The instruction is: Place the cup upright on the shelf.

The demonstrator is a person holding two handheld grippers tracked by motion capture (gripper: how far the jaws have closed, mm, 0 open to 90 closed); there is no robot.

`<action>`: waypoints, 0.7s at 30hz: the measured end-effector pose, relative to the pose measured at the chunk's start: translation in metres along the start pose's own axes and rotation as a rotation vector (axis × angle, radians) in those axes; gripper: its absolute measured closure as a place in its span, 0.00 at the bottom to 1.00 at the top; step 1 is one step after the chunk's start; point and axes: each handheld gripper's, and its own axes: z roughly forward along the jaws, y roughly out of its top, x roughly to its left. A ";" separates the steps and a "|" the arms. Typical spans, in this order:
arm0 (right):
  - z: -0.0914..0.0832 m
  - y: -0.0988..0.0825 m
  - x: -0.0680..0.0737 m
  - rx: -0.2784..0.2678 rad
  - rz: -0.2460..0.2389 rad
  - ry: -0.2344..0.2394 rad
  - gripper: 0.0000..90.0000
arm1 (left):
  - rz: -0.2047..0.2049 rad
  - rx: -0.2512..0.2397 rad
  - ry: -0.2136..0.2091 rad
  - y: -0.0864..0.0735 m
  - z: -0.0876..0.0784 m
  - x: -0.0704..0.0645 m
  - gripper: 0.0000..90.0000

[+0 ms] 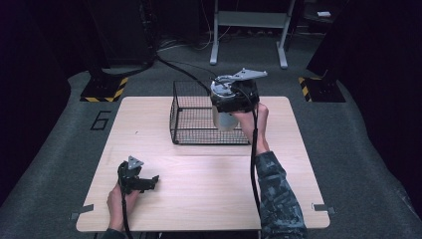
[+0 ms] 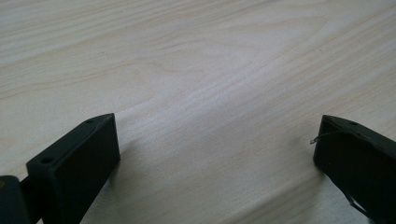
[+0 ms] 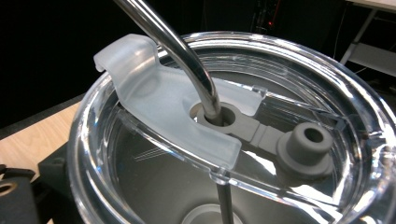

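Looks like a carry-and-place step: right gripper (image 1: 233, 102) clenched on a clear lidded tumbler (image 1: 225, 119) with metal straw (image 3: 184, 51), held above the wire basket (image 1: 191, 122). Next, probably lowering it upright into the basket before releasing. Left gripper (image 1: 142, 181) resting on the tabletop (image 1: 199, 189), jaws spread, holding nothing.

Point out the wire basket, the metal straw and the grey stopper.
wire basket (image 1: 191, 112), high view, on its left mesh floor.
metal straw (image 3: 187, 53), right gripper view, on its bent shaft above the lid.
grey stopper (image 3: 308, 149), right gripper view, on its round body.
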 end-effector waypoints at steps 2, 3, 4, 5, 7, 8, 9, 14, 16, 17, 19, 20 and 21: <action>0.006 0.002 -0.003 0.000 0.013 -0.008 0.04 | -0.001 -0.001 0.000 0.000 0.000 0.000 0.00; 0.006 0.002 -0.003 0.000 0.013 -0.008 0.04 | 0.000 0.000 0.000 0.000 0.000 0.000 0.00; 0.007 0.003 -0.004 0.000 0.015 -0.010 0.04 | -0.001 -0.001 0.000 0.000 0.000 0.000 0.00; 0.009 0.003 -0.005 -0.003 0.013 -0.013 0.04 | -0.001 -0.001 0.000 0.000 0.000 0.000 0.00; 0.013 0.004 -0.007 0.001 0.025 -0.022 0.04 | -0.001 -0.002 0.001 0.000 0.000 0.000 0.00; 0.016 0.005 -0.008 0.004 0.033 -0.026 0.04 | 0.000 -0.001 0.001 0.000 0.000 0.000 0.00; 0.016 0.005 -0.008 0.004 0.033 -0.026 0.04 | 0.000 -0.001 0.001 0.000 0.000 0.000 0.00; 0.026 0.006 -0.013 0.008 0.048 -0.040 0.04 | 0.009 0.006 -0.002 0.000 0.000 0.000 0.00; 0.034 0.005 -0.017 0.005 0.055 -0.051 0.04 | 0.009 0.006 0.000 0.000 0.000 0.000 0.00; 0.037 0.004 -0.018 0.008 0.057 -0.054 0.04 | 0.011 0.007 -0.001 0.000 0.000 0.001 0.00; 0.039 0.004 -0.019 0.008 0.060 -0.060 0.04 | 0.010 0.006 0.000 0.000 0.000 0.001 0.00; 0.044 0.003 -0.021 0.010 0.071 -0.067 0.04 | 0.010 0.006 -0.001 0.000 0.000 0.001 0.00; 0.045 0.003 -0.022 0.012 0.075 -0.070 0.04 | 0.010 0.006 0.000 0.000 0.000 0.001 0.00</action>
